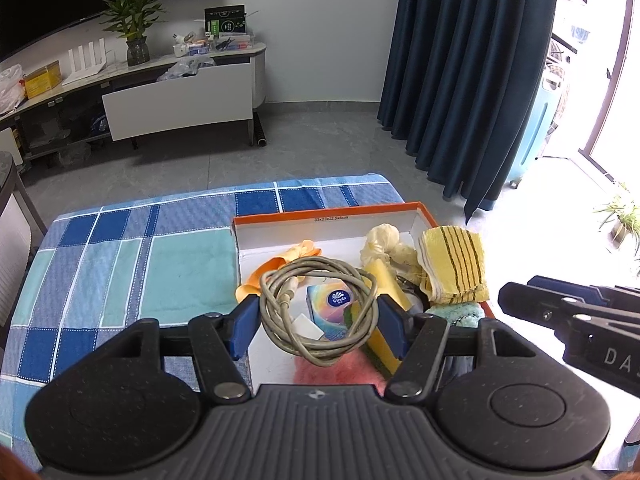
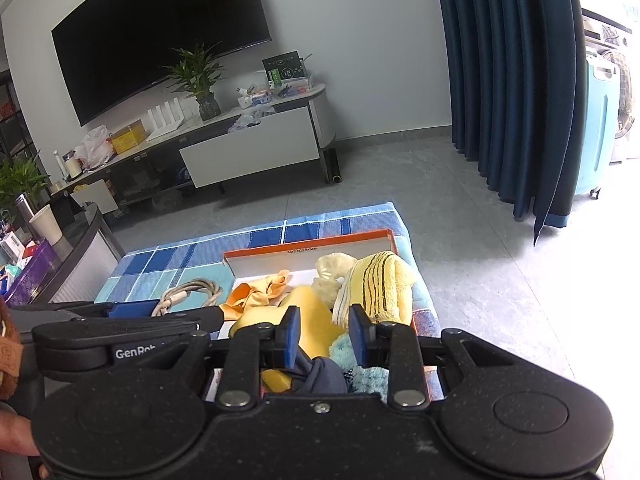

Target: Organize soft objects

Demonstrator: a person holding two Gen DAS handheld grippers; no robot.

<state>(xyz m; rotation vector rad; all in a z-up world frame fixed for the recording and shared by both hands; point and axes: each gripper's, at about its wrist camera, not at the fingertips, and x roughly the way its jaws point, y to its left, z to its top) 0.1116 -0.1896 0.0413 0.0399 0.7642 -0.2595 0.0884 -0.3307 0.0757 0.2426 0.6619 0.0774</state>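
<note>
**Two grippers over the orange box**

Two grippers hover at the box (image 1: 336,211) on the checked tabletop (image 1: 120,248). My left gripper (image 1: 318,322) grasps the grey cable coil (image 1: 320,312) with its jaws pressed on both sides. My right gripper (image 2: 324,334) has jaws set narrow, apparently gripping nothing (dark cloth (image 2: 320,376) lies just beneath them). Inside the box sit a striped yellow towel (image 1: 456,264), sponge (image 1: 386,276) and tissue pack (image 1: 334,304).
</note>
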